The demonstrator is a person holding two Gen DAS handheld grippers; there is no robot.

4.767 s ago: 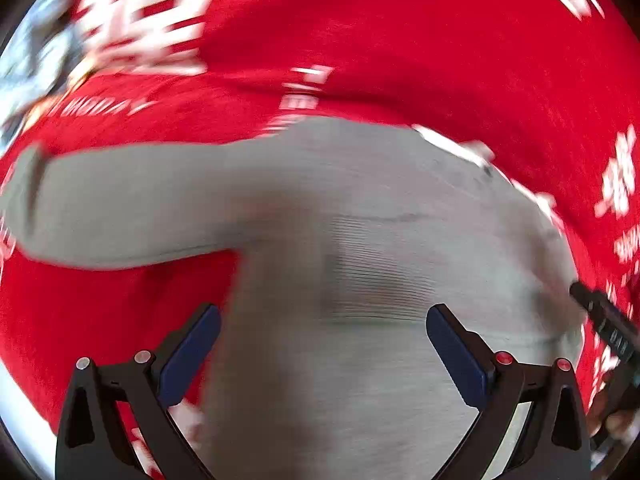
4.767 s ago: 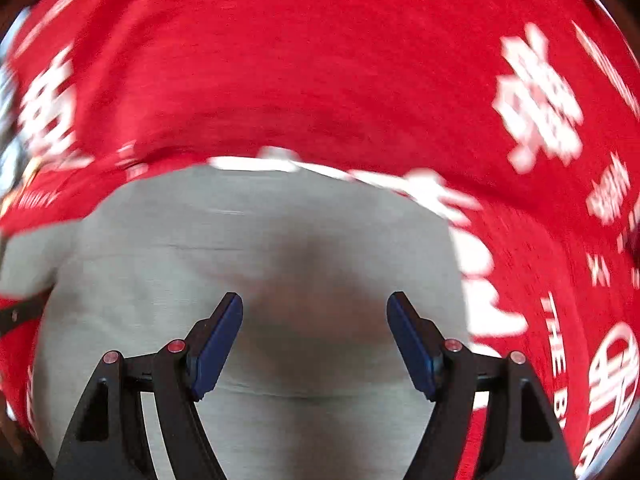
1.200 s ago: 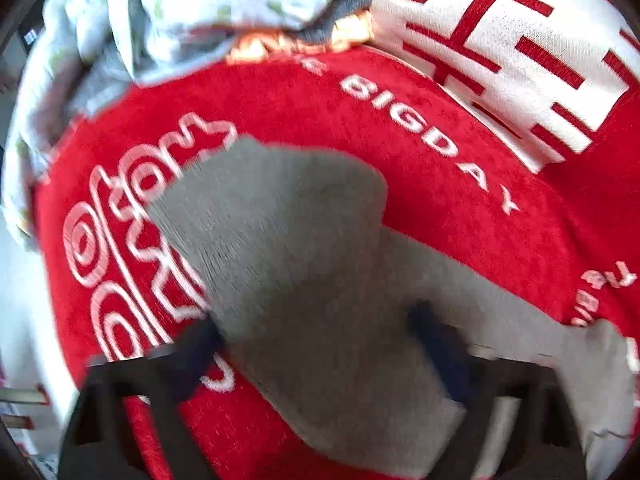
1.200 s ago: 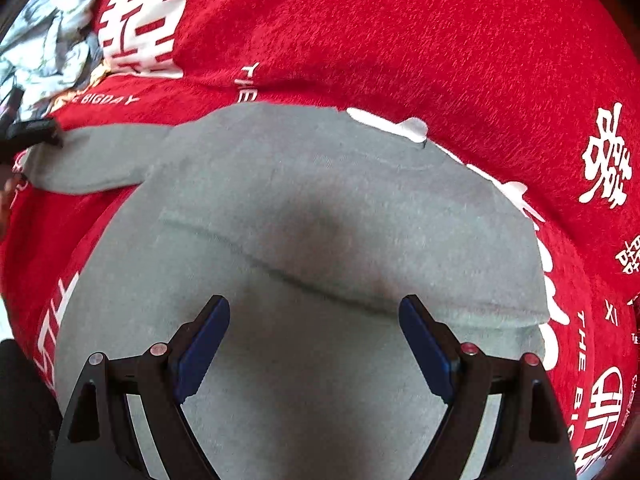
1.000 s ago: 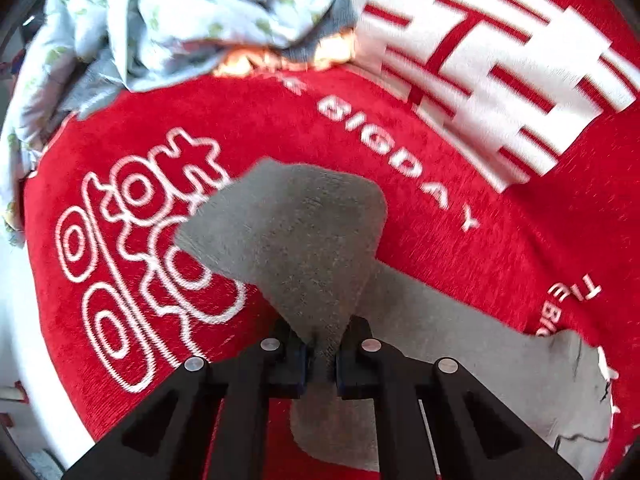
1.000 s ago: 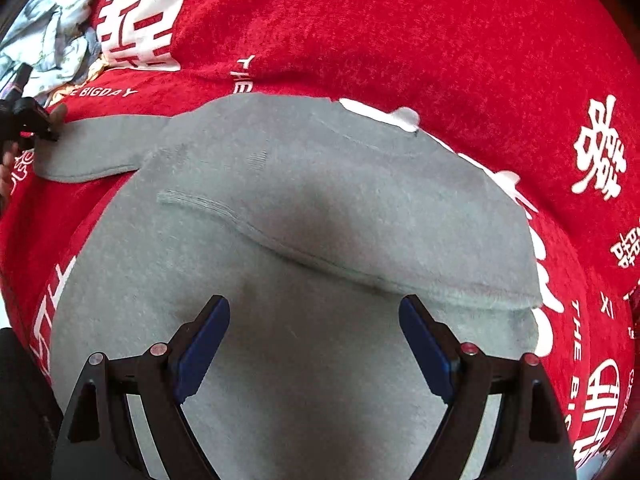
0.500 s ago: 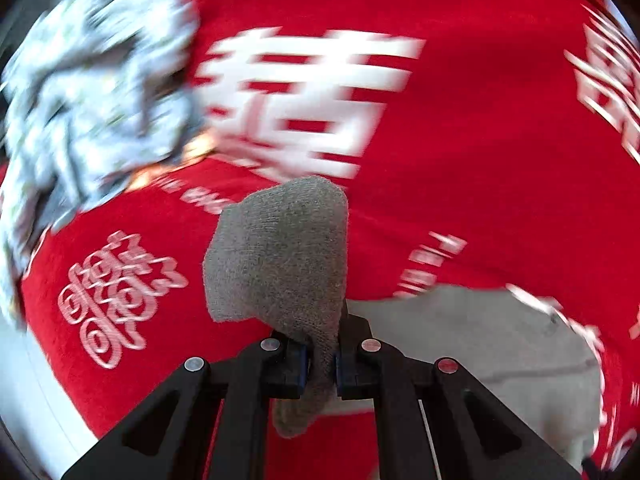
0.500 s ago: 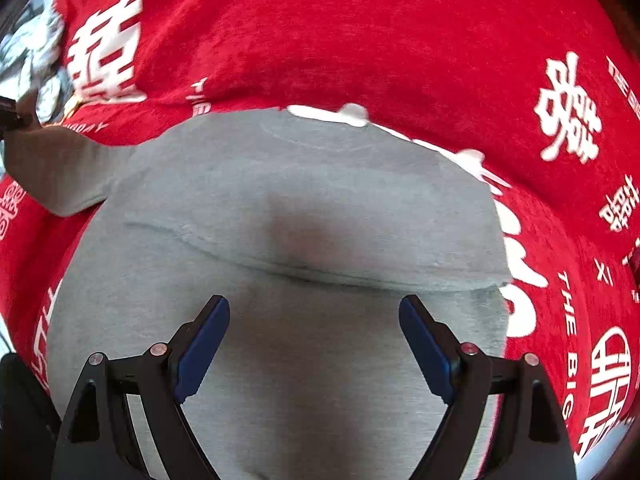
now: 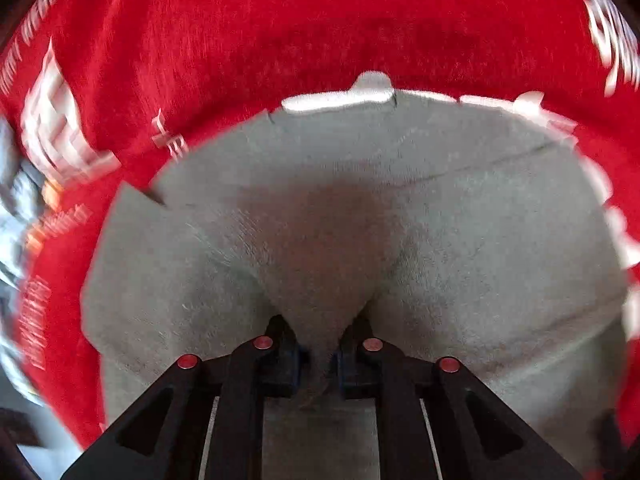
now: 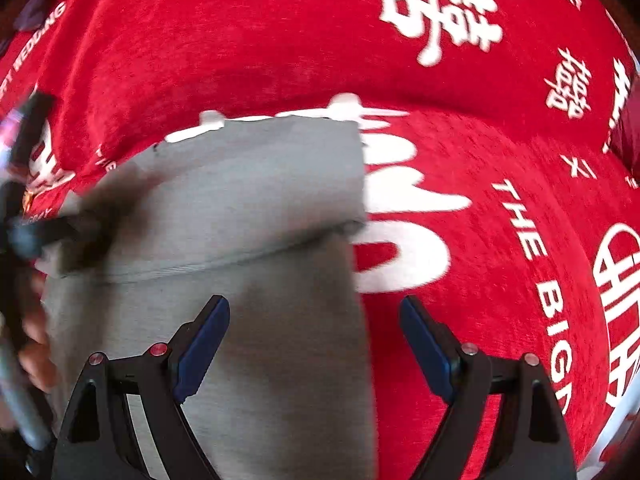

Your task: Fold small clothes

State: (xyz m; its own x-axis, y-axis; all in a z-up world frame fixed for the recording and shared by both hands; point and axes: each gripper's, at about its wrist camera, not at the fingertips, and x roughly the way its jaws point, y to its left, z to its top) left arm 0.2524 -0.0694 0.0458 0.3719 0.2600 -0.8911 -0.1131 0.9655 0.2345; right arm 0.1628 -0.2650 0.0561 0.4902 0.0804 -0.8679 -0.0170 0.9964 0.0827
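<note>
A small grey knit garment (image 9: 420,208) lies on a red cloth with white lettering (image 9: 280,32). My left gripper (image 9: 318,356) is shut on the grey sleeve (image 9: 320,272), which it holds over the garment's body. In the right wrist view the garment (image 10: 260,184) shows a fold seam across its middle, with its right edge straight. My right gripper (image 10: 314,340) is open and empty, low over the garment's right edge. The left gripper (image 10: 36,232) shows there as a dark blur at the far left, over the garment.
The red cloth (image 10: 500,240) covers the surface to the right of the garment and beyond it. A blurred pile of pale clothes (image 9: 12,200) lies at the far left edge of the left wrist view.
My left gripper has carried the grey sleeve from out on the left in over the garment's body. My right gripper has shifted right, to the garment's right edge, and stayed open.
</note>
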